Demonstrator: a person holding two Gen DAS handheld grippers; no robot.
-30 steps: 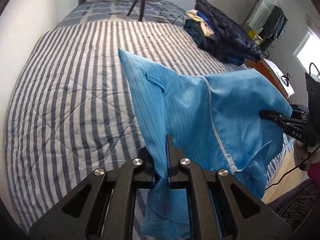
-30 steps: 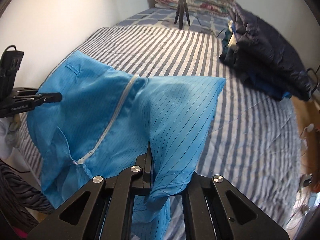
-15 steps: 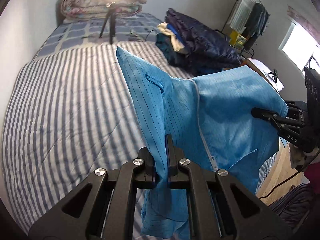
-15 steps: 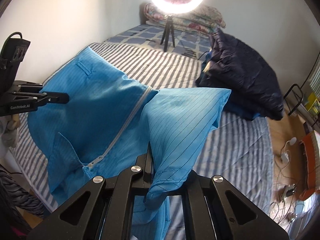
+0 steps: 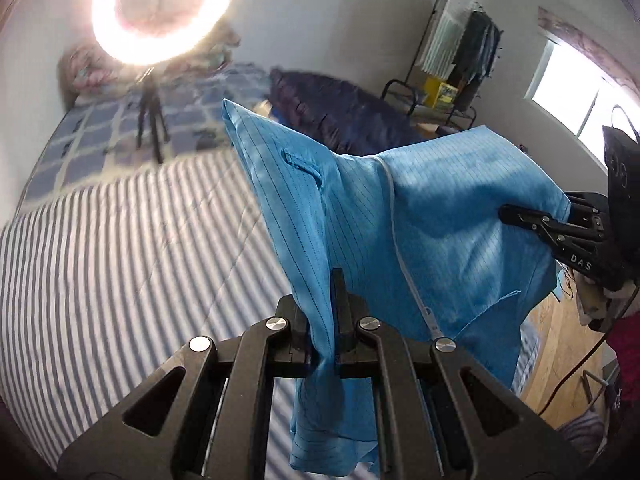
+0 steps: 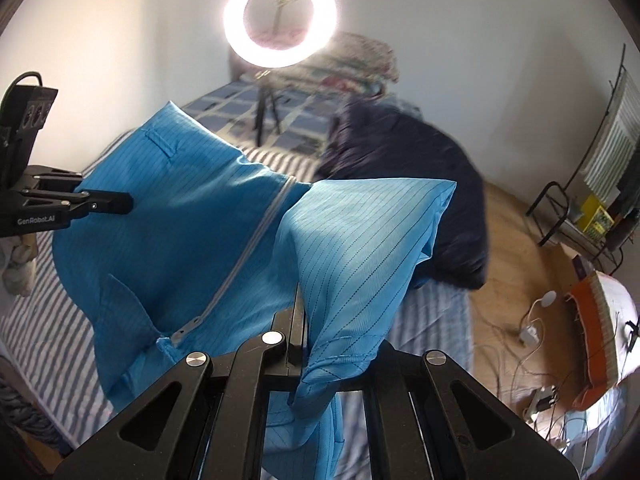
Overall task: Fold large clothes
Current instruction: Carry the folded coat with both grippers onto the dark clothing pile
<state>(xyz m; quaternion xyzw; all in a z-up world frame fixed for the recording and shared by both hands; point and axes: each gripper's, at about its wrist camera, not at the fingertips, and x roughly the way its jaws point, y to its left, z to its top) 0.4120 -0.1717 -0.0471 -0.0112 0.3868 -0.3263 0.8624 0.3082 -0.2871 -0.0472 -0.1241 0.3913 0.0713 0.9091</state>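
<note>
A large bright blue garment (image 5: 440,220) with thin pinstripes and a grey zip hangs in the air above the striped bed (image 5: 100,260), stretched between both grippers. My left gripper (image 5: 326,300) is shut on one upper edge of the cloth, which drapes down between and below its fingers. In the left wrist view, my right gripper (image 5: 506,212) is clamped on the opposite corner at the right. In the right wrist view, the right gripper (image 6: 302,320) is shut on a fold of the blue garment (image 6: 180,220), and the left gripper (image 6: 124,203) pinches the far left edge.
A lit ring light on a tripod (image 6: 280,20) stands on the bed's far end, before folded quilts (image 6: 360,60). A pile of dark navy clothes (image 6: 420,180) lies on the bed's right side. A clothes rack (image 5: 460,52) and a wooden floor with cables (image 6: 520,320) are to the right.
Both grippers have risen with the blue garment, lifting it off the bed. The views have tilted upward, bringing the ring light into sight. Both grips are unchanged.
</note>
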